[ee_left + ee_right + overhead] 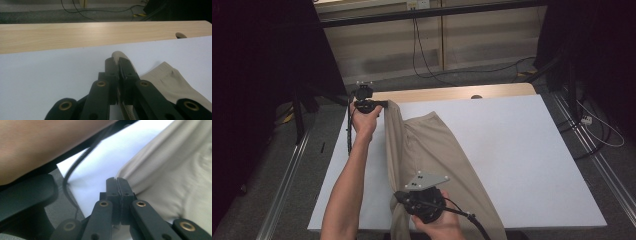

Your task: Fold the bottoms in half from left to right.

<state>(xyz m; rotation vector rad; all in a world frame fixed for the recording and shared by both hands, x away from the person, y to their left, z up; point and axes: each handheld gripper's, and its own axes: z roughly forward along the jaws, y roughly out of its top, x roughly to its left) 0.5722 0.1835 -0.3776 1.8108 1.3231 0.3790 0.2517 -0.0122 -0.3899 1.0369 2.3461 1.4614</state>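
Pinching the beige trousers (432, 150) at both ends, left gripper (384, 104) and right gripper (398, 196) were clamped on fabric over the white table (522, 150)

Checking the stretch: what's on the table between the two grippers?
In the high view, beige trousers span from the left gripper to the right gripper, both clamped on them; nothing else on the white table.

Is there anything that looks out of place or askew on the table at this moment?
Yes. The beige garment lies diagonally, not square to the white table, and its near end hangs over the front edge. The left claw pinches its far corner; the right claw pinches its near part, so it is bunched and wrinkled.
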